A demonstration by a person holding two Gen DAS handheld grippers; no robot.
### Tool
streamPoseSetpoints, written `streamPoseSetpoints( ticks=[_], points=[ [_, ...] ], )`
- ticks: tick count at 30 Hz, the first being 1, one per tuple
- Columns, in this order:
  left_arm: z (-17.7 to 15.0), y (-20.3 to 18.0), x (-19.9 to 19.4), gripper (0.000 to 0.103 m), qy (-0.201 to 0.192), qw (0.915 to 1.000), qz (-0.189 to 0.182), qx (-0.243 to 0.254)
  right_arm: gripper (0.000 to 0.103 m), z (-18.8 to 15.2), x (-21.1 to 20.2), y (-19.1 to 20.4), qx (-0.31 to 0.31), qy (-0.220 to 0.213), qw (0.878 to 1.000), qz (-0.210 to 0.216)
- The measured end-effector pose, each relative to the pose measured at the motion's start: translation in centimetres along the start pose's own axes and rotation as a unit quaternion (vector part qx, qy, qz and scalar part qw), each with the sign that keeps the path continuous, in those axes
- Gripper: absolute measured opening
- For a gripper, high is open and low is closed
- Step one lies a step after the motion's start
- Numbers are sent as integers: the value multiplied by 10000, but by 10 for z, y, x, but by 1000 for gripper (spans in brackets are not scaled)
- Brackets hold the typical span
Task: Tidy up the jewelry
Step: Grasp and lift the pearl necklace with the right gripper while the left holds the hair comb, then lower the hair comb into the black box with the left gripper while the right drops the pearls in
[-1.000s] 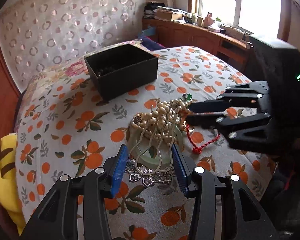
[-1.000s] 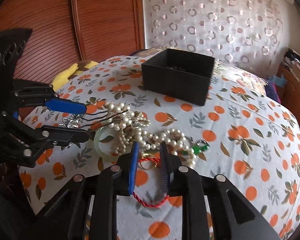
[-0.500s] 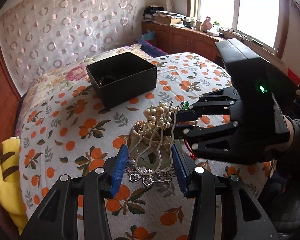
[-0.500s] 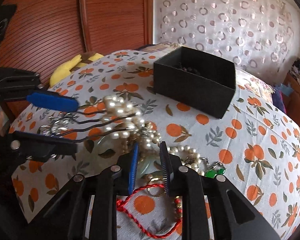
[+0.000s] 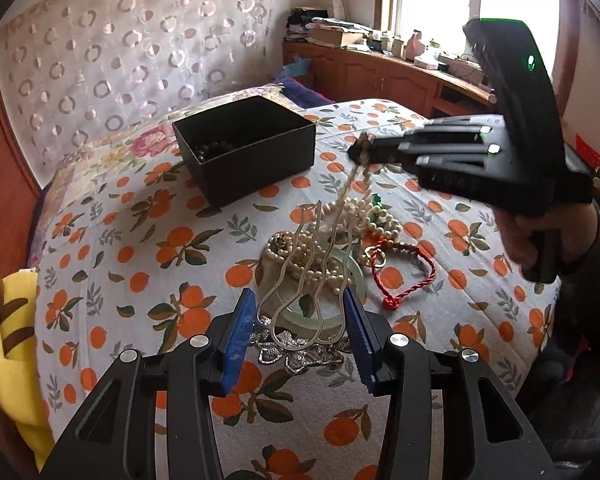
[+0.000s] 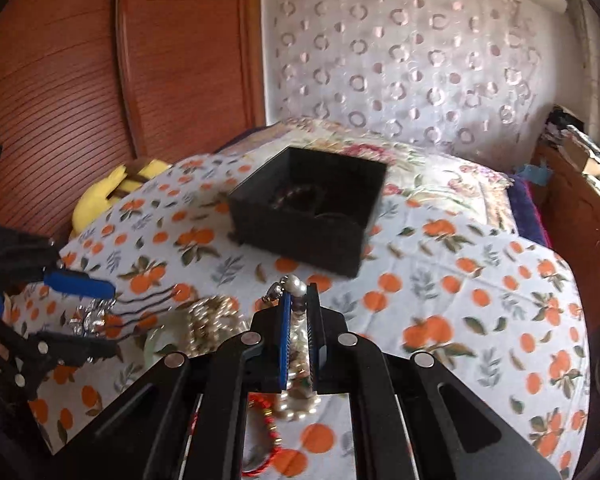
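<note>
We are early: our right gripper [image 6: 298, 308] pinches the pearl necklace [image 5: 373, 222] up, our left gripper [image 5: 298, 334] (jaws wide) seemingly holds the hairpin [image 5: 305, 280], and the black box [image 5: 246, 146] has few pieces.

The left hand-held gripper [image 5: 300, 334], blue-padded, holds the ornate silver head of a wavy-pronged metal hair comb [image 5: 311, 280] between its parted pads. Across the orange-print bedspread [image 5: 140, 248], the right hand-held gripper [image 5: 359, 152] is closed on a strand of cream pearl necklace [image 5: 349, 196], lifted from the pile. Nearby lie a pale green jade bangle [image 5: 357, 280], a red braided cord bracelet [image 5: 413, 276] and an open black square box [image 5: 252, 160].
</note>
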State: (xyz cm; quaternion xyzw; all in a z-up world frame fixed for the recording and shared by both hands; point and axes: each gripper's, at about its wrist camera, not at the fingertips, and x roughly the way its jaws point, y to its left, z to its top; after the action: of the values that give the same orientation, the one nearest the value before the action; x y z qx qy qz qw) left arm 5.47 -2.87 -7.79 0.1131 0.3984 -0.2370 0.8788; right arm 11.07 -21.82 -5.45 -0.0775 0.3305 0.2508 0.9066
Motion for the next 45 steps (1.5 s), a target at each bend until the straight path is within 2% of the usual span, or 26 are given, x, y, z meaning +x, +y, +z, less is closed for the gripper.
streamPoseSetpoints(
  ticks=[8, 19, 28, 38, 45],
  points=[
    [13, 14, 2, 43, -152, 9996, 163, -172, 8, 24, -17, -11, -80, -297, 9994, -152],
    [62, 40, 13, 43, -466, 9975, 354, -400, 8, 98, -53, -21, -437, -937, 9942, -311],
    [92, 59, 30, 43, -510, 9961, 415, -584, 8, 151, -62, -37, -584, -1322, 9888, -371],
    [109, 70, 47, 43, -466, 9959, 391, -669, 8, 182, -28, -53, -589, -1348, 9890, -123],
    [121, 76, 58, 43, -442, 9958, 364, -714, 9, 155, 26, -67, -336, -842, 9958, 149]
  ],
)
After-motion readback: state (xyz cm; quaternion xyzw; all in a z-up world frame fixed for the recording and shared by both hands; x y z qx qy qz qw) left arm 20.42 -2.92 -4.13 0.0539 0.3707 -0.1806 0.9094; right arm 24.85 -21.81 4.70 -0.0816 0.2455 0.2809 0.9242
